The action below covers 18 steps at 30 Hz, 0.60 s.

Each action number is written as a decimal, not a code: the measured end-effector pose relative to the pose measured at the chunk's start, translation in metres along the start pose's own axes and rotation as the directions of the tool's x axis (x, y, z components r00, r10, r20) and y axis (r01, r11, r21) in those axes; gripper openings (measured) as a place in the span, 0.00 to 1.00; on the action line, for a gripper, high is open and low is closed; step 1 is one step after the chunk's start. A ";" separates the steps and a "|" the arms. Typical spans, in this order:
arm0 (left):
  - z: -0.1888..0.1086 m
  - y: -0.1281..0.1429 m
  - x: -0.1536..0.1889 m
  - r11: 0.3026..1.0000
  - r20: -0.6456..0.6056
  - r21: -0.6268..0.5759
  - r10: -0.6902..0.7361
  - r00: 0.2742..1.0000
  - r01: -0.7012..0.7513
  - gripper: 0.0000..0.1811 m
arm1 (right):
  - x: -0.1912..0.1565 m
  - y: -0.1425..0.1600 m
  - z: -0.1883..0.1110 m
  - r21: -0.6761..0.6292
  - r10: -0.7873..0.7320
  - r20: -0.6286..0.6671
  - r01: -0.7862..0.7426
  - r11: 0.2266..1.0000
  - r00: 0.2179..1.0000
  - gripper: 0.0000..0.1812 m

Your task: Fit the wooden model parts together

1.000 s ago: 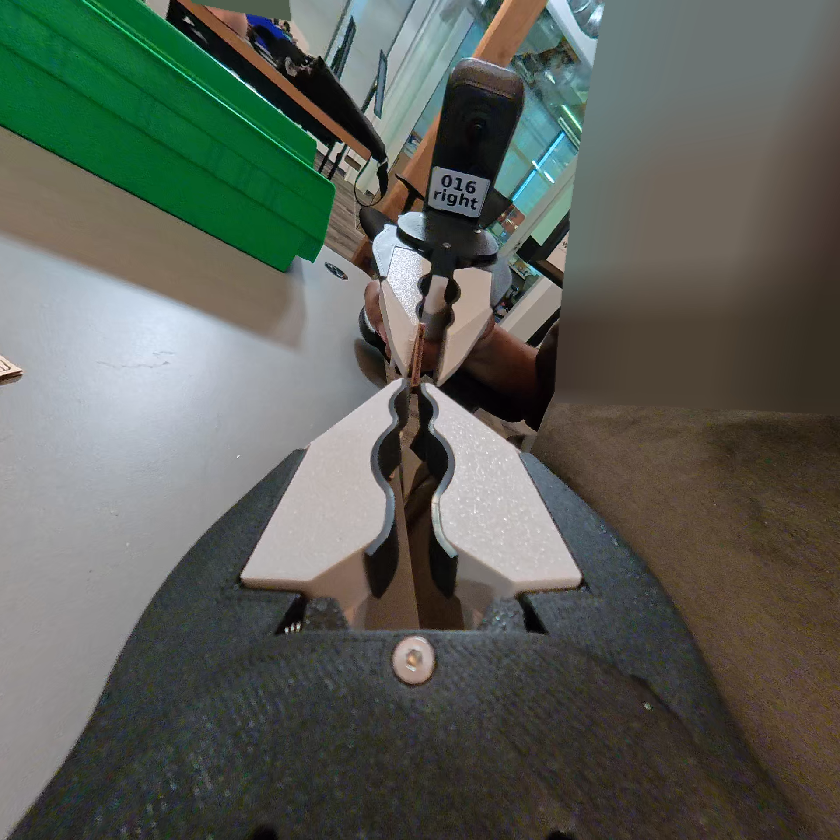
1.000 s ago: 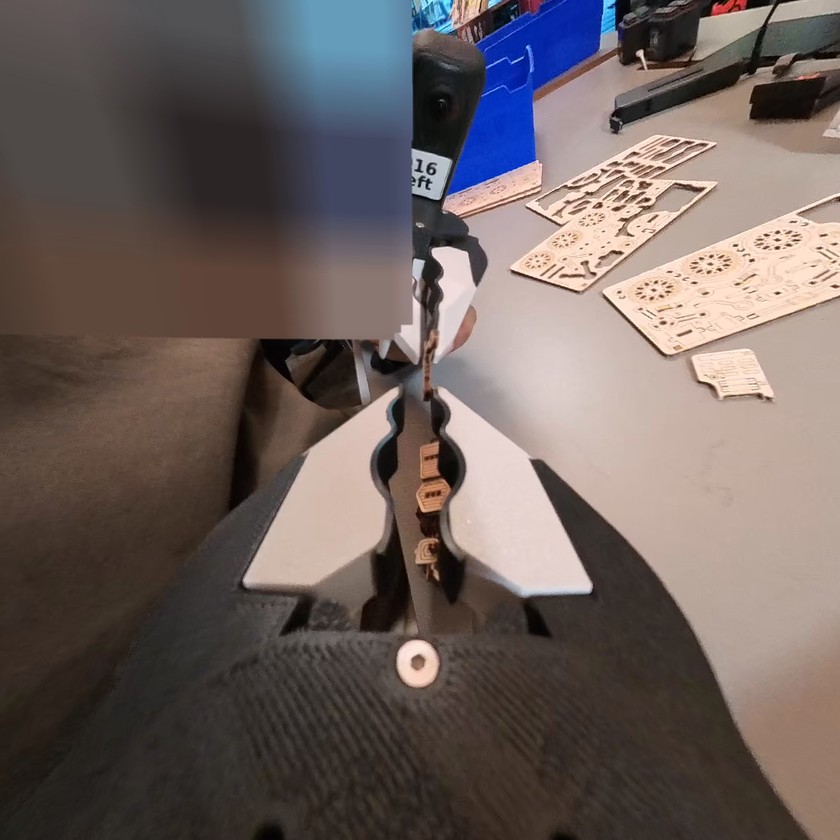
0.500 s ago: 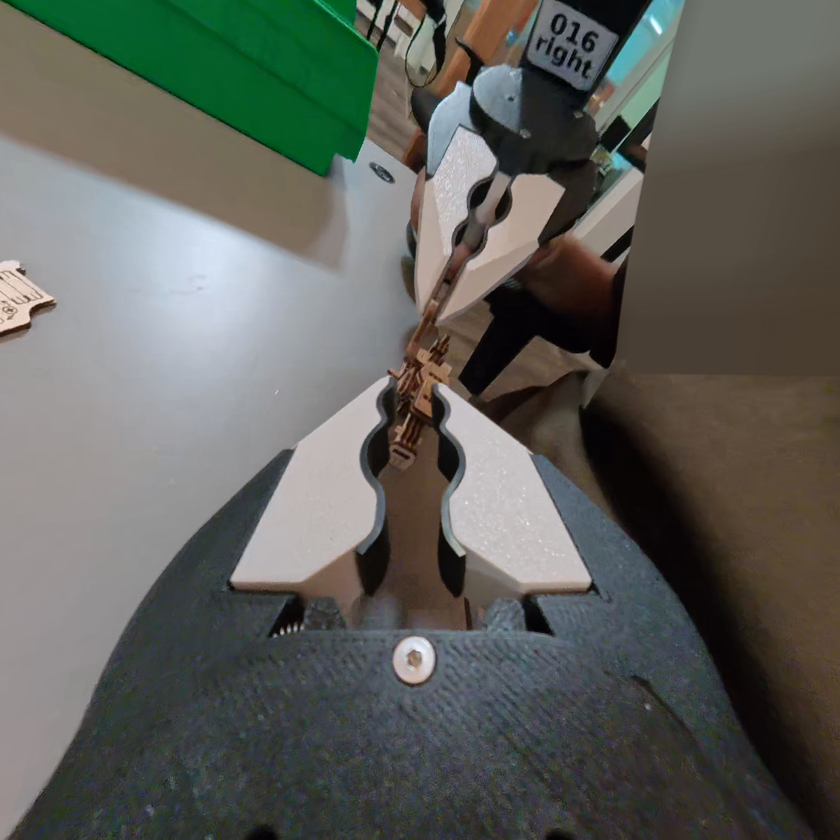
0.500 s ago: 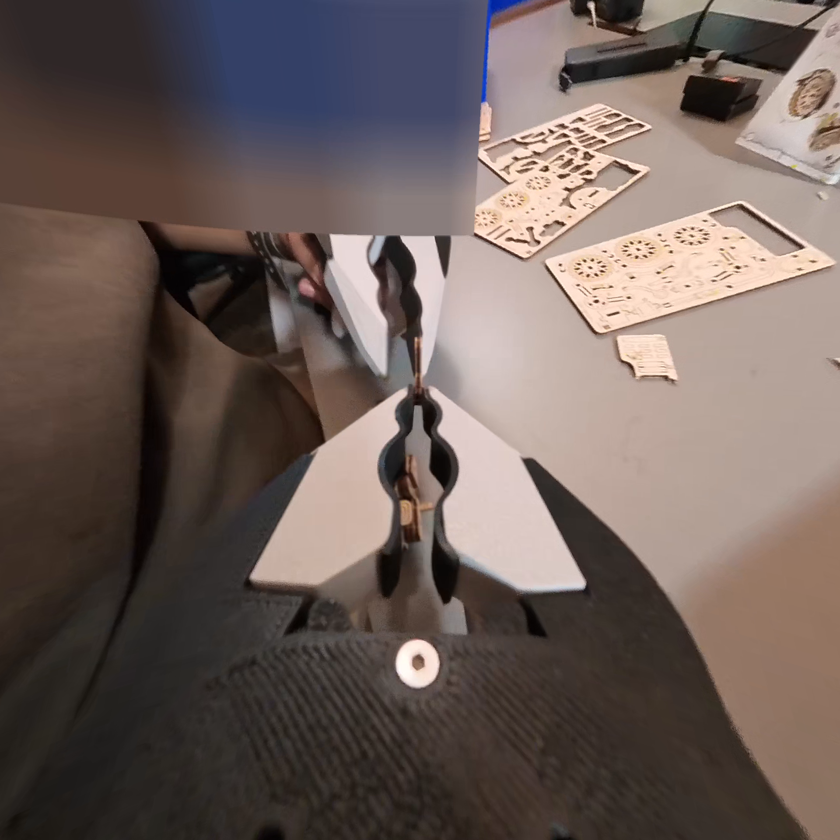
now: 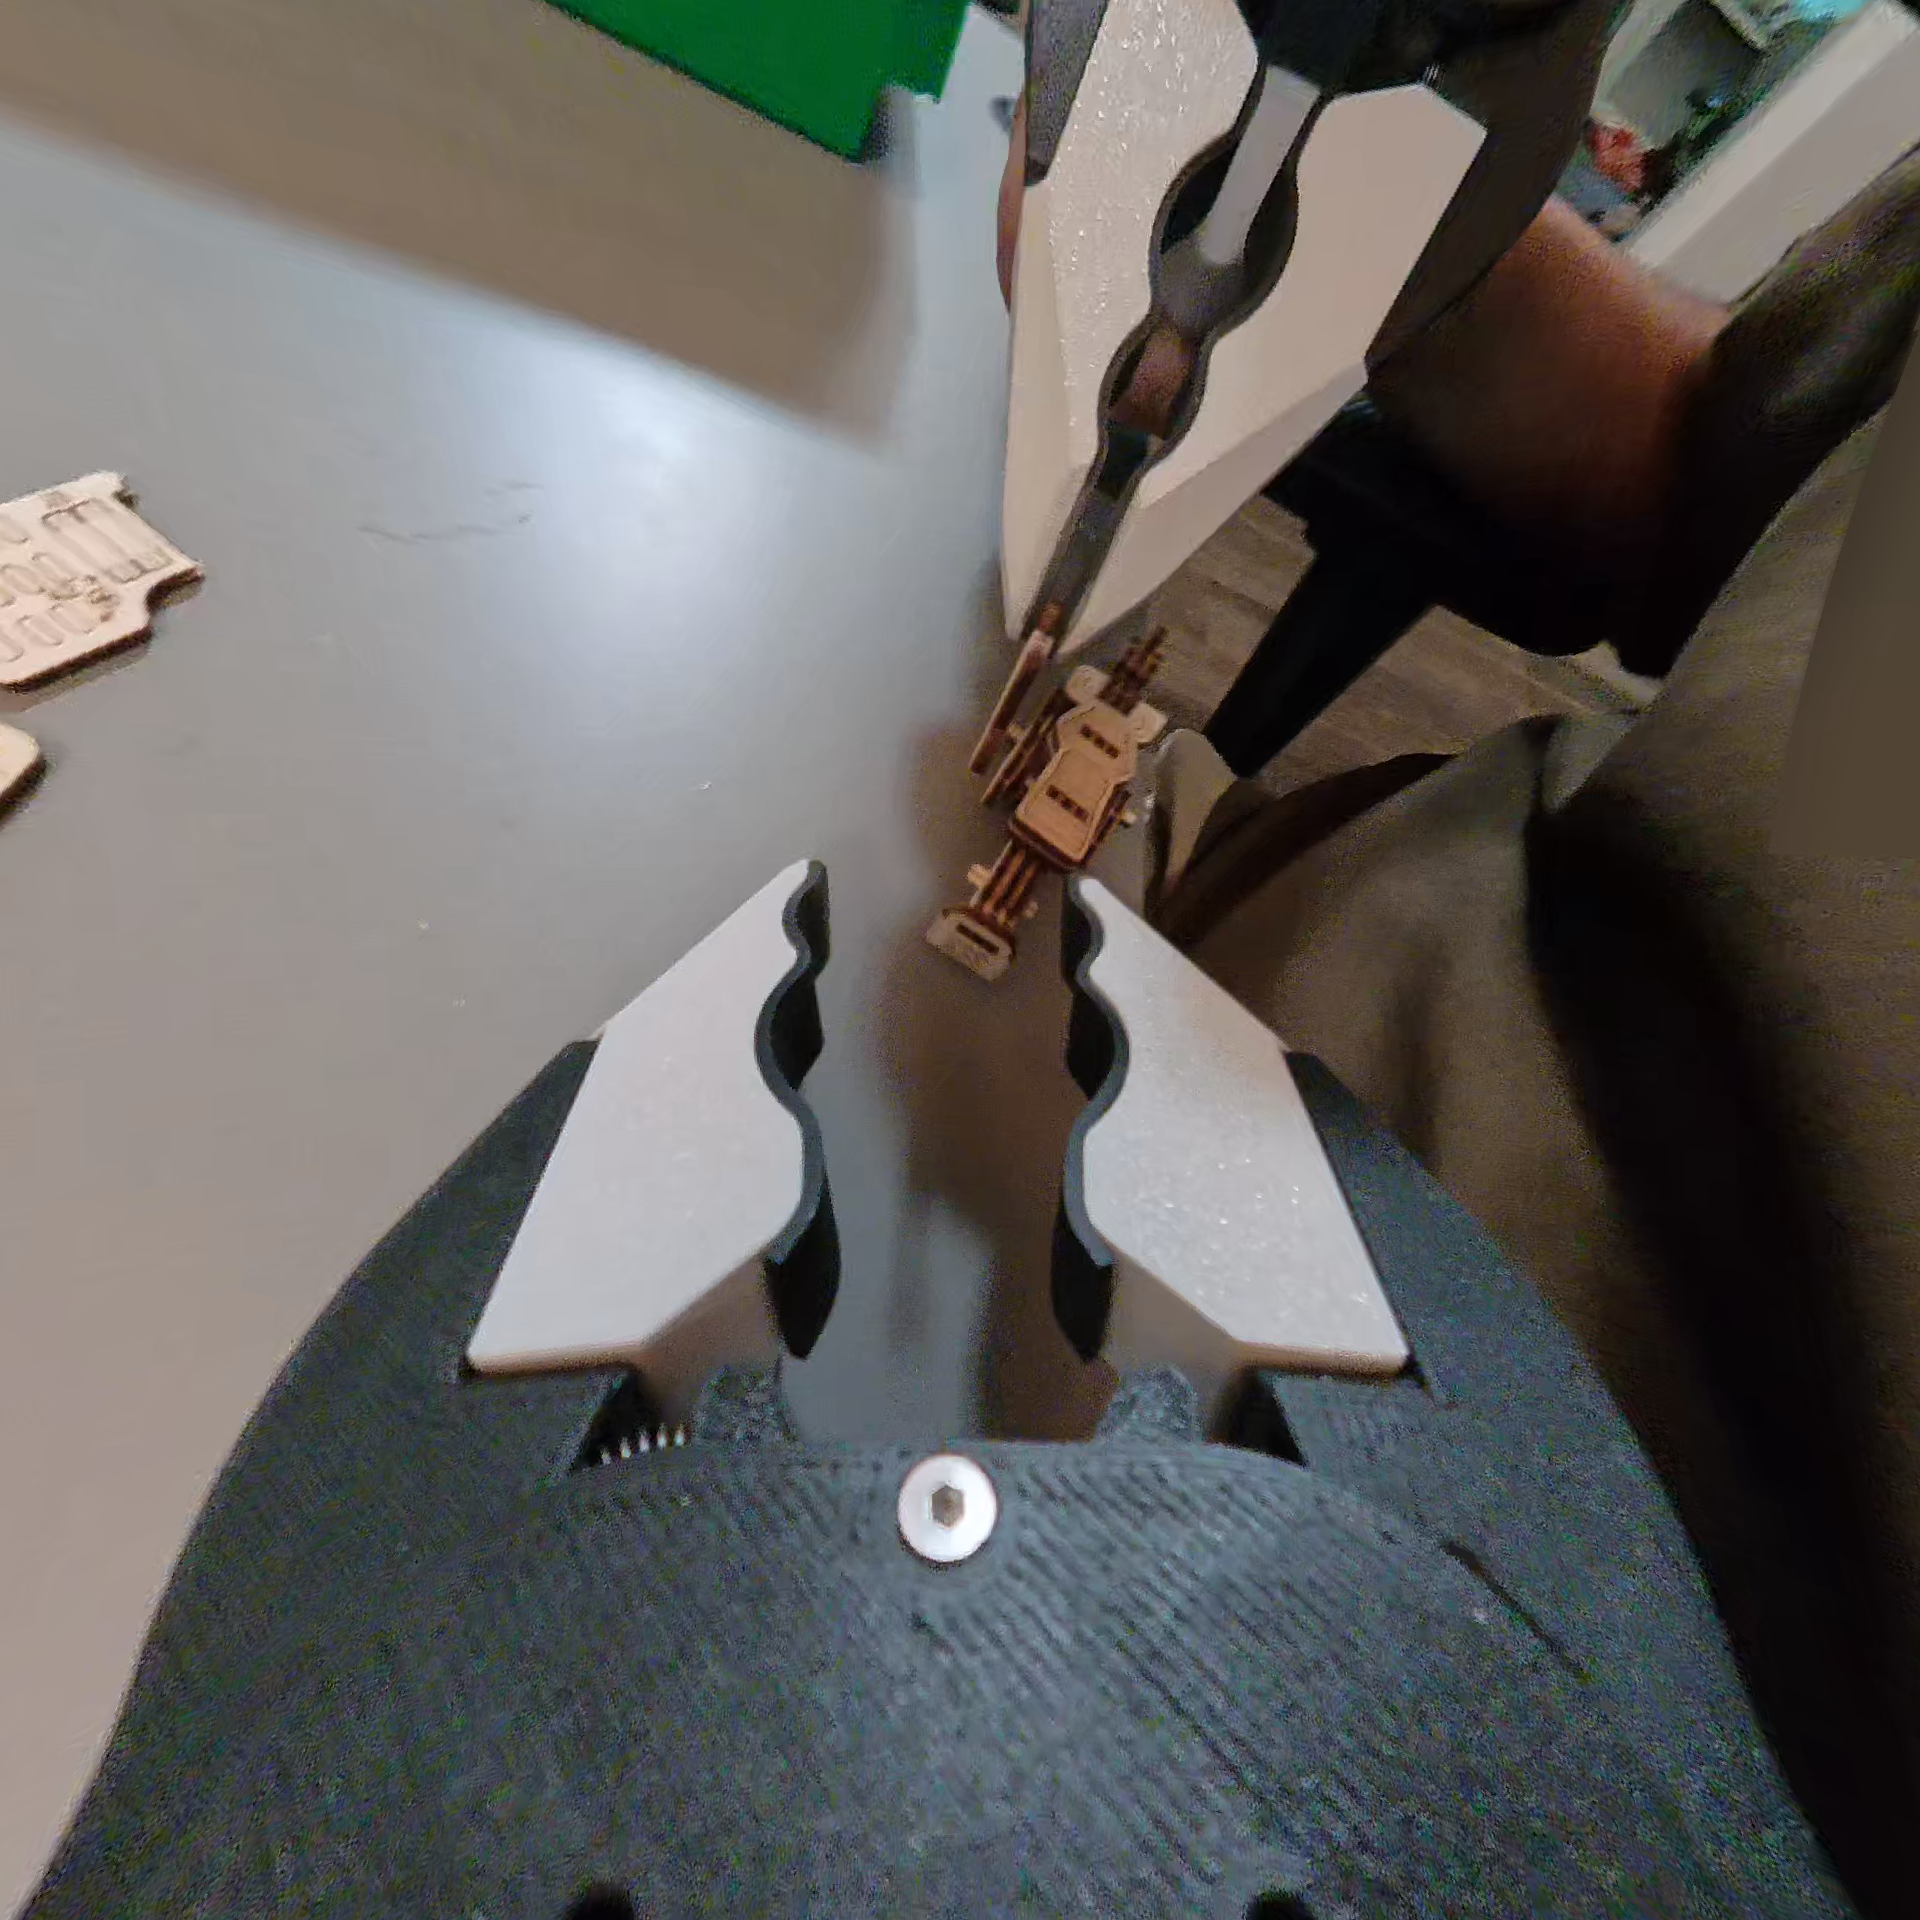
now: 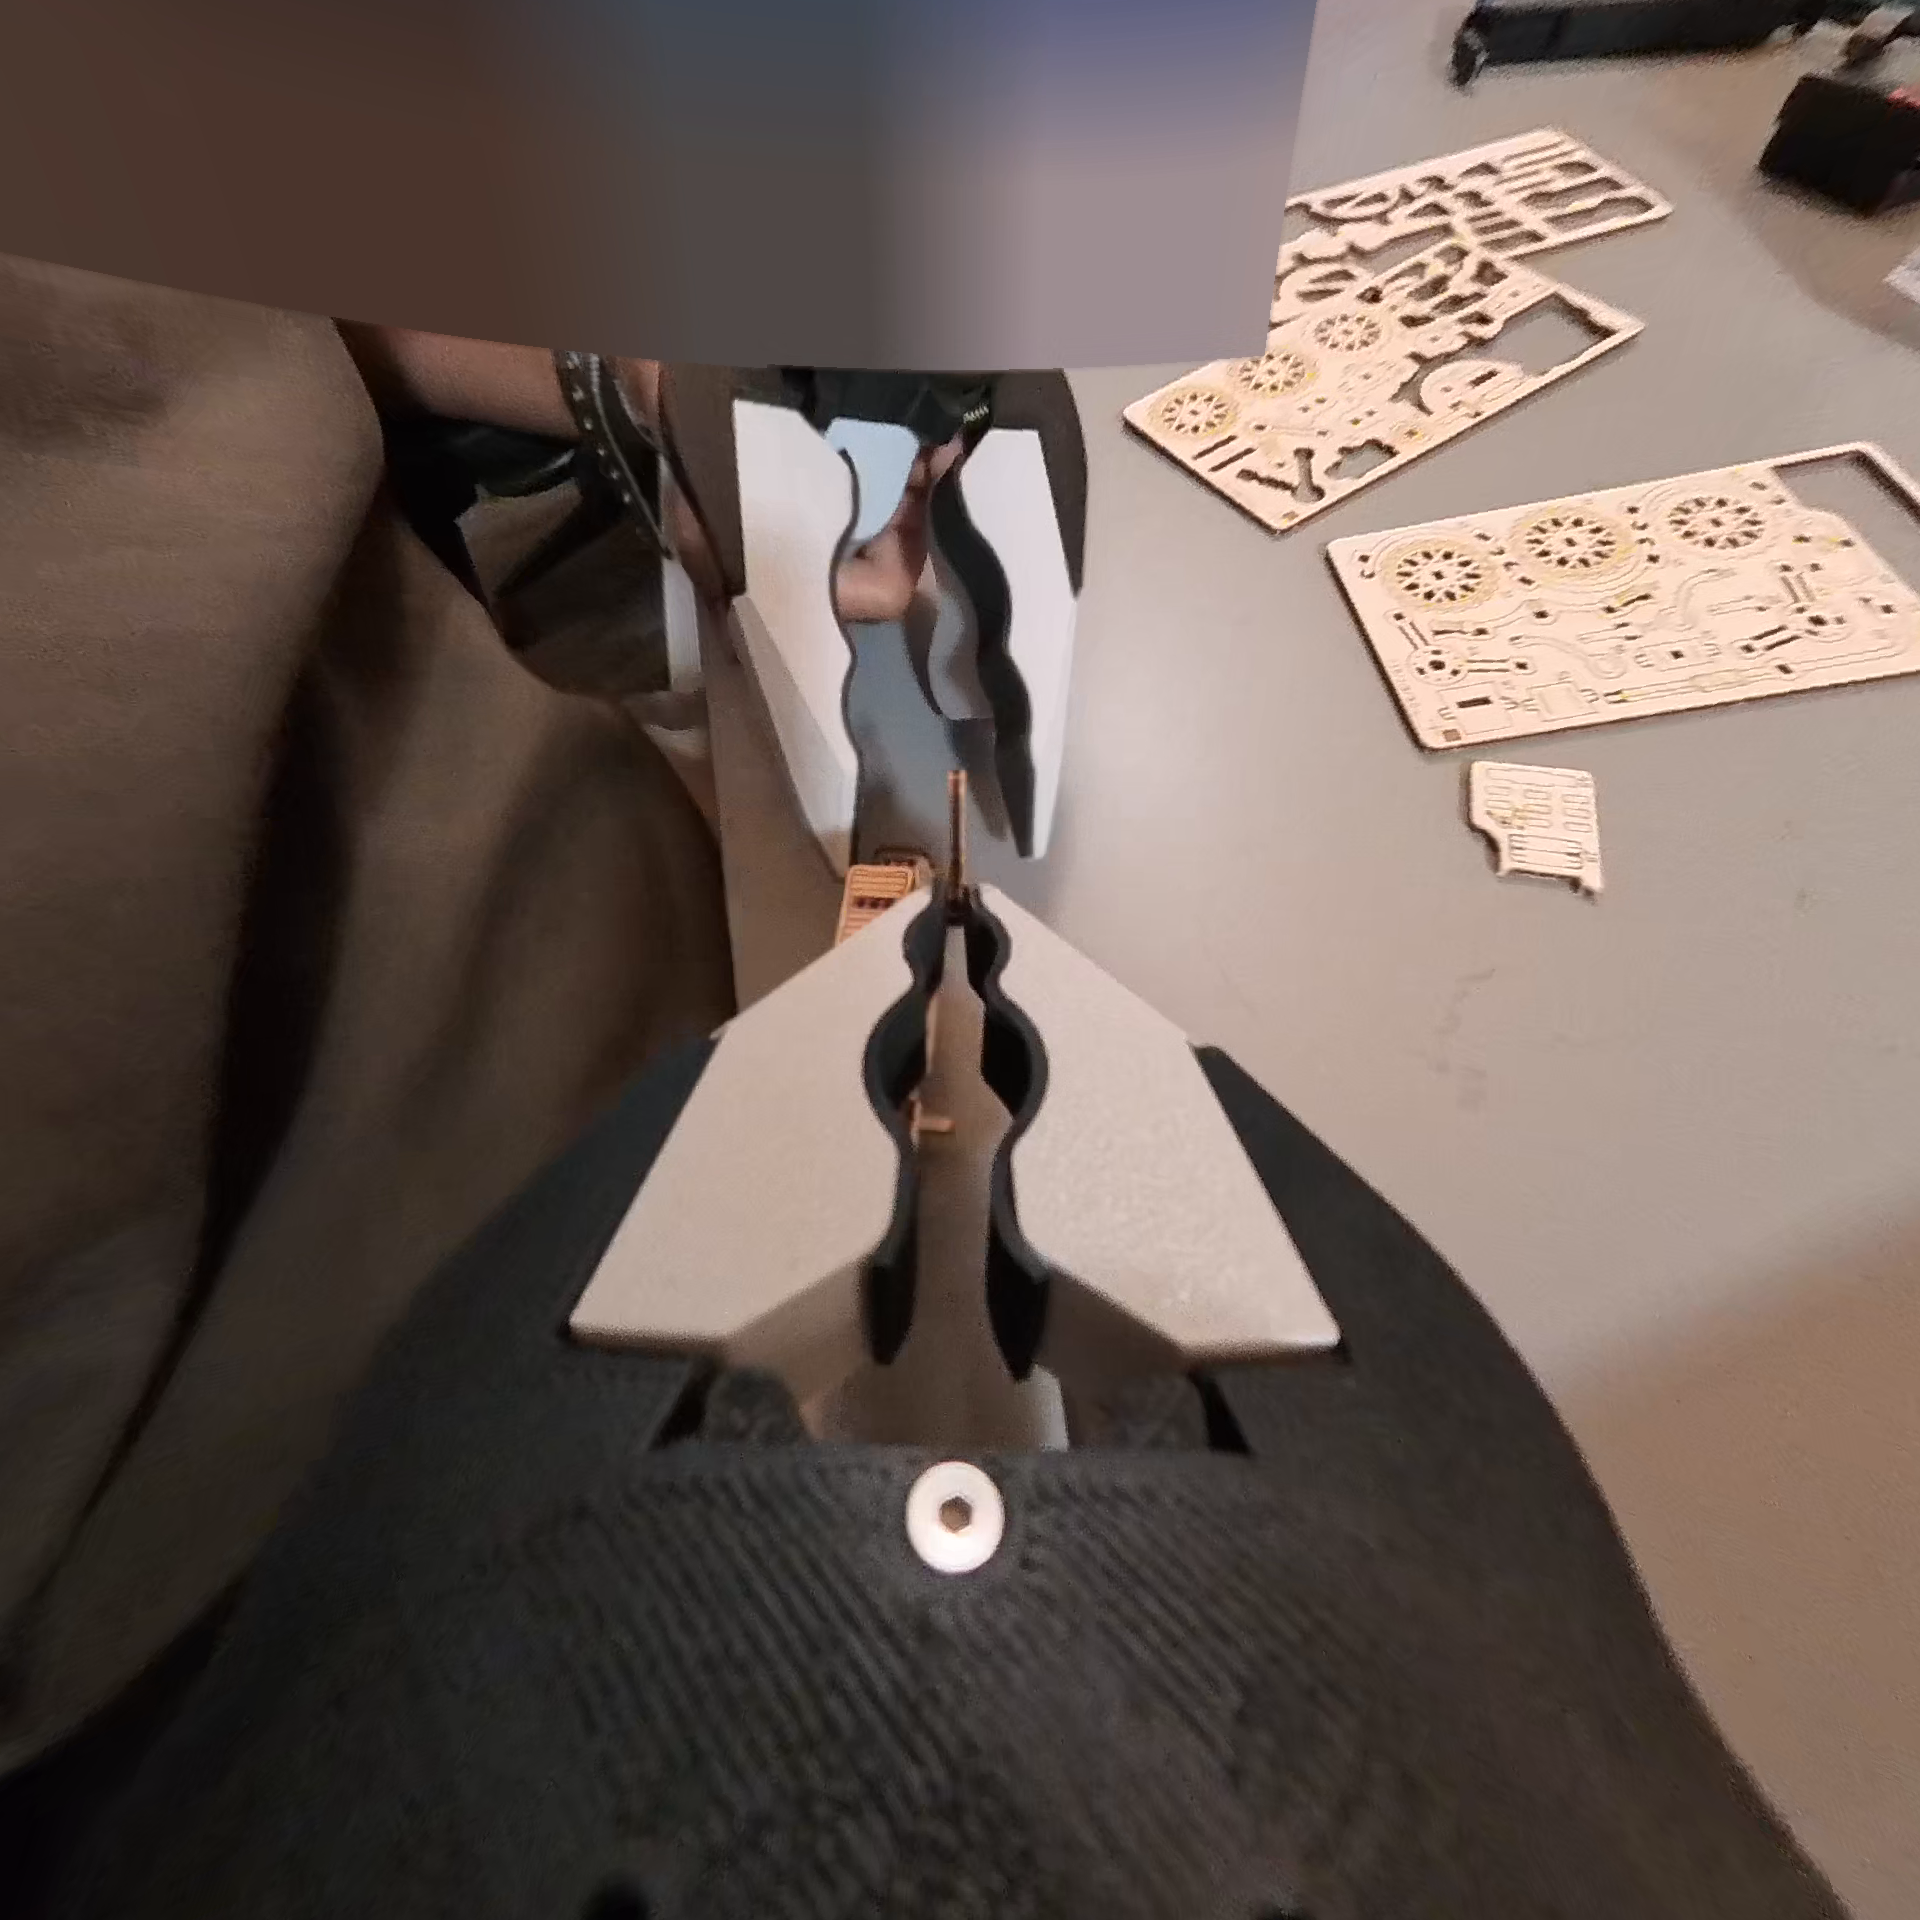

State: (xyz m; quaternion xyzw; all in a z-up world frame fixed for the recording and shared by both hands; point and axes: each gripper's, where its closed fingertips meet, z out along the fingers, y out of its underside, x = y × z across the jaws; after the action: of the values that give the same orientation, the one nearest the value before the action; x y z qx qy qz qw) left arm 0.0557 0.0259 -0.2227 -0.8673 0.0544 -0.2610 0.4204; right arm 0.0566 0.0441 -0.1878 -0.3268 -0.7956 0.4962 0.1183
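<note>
In the left wrist view my left gripper (image 5: 948, 883) is open and empty, its pads clear of everything. Just beyond its tips a small wooden model assembly (image 5: 1070, 790) hangs over the grey table's (image 5: 468, 727) near edge. The right gripper (image 5: 1055, 613) comes down from above and is shut on a thin flat wooden part (image 5: 1023, 686) joined to that model. In the right wrist view my right gripper (image 6: 956, 906) pinches this thin part (image 6: 956, 831) edge-on. A bit of the model (image 6: 878, 894) shows left of its tips. The open left gripper (image 6: 914, 821) faces it.
Two laser-cut wooden sheets (image 6: 1455, 343) (image 6: 1621, 592) and a small cut-out piece (image 6: 1538, 821) lie on the table to the right. Another small piece (image 5: 73, 571) lies at the left. A green bin (image 5: 790, 62) stands at the back. A person's olive clothing (image 5: 1558, 1039) is close by. The gap from one gripper's tips to the other's is roughly 4 centimeters. It is some 12 centimeters from my left tips to the small piece (image 5: 73, 571). It turns up in the right wrist view (image 6: 1528, 829) as well.
My left gripper has opened, let go of the model and drawn back from it. The right gripper has stayed shut on the thin part, and the model now hangs from it alone.
</note>
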 end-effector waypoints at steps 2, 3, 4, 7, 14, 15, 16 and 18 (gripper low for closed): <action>-0.002 0.004 -0.001 1.000 0.015 -0.020 0.022 1.000 -0.022 0.24 | 0.004 0.003 0.005 -0.014 0.026 0.047 -0.026 1.000 0.999 0.00; -0.002 0.006 -0.002 0.999 0.028 -0.035 0.040 0.999 -0.039 0.24 | 0.007 0.006 0.007 -0.031 0.033 0.065 -0.031 0.999 0.997 0.00; -0.002 0.009 -0.003 0.997 0.040 -0.053 0.061 0.997 -0.059 0.24 | 0.011 0.010 0.009 -0.050 0.029 0.073 -0.026 0.998 0.997 0.00; 0.002 0.013 -0.001 0.989 0.059 -0.093 0.117 0.991 -0.111 0.25 | 0.021 0.013 0.013 -0.083 0.032 0.082 -0.025 0.996 0.996 0.00; 0.004 -0.005 -0.015 0.992 0.162 -0.028 0.125 0.979 -0.122 0.25 | 0.036 0.004 -0.005 -0.053 0.202 -0.216 -0.218 0.974 0.955 0.00; 0.003 -0.008 -0.016 0.993 0.158 -0.009 0.117 0.981 -0.117 0.25 | 0.036 0.005 -0.008 -0.064 0.199 -0.258 -0.222 0.973 0.945 0.00; 0.003 -0.011 -0.016 0.993 0.143 0.005 0.113 0.983 -0.115 0.25 | 0.037 0.007 -0.011 -0.080 0.174 -0.308 -0.207 0.975 0.936 0.00; 0.003 -0.012 -0.013 0.993 0.093 0.013 0.112 0.989 -0.113 0.25 | 0.038 0.013 -0.013 -0.147 0.126 -0.359 -0.189 0.971 0.925 0.00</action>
State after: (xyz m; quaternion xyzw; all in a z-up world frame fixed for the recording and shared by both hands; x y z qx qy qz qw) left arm 0.0445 0.0398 -0.2199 -0.8700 0.0815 -0.1971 0.4445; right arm 0.0397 0.0818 -0.1981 -0.4815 -0.7746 0.3651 0.1866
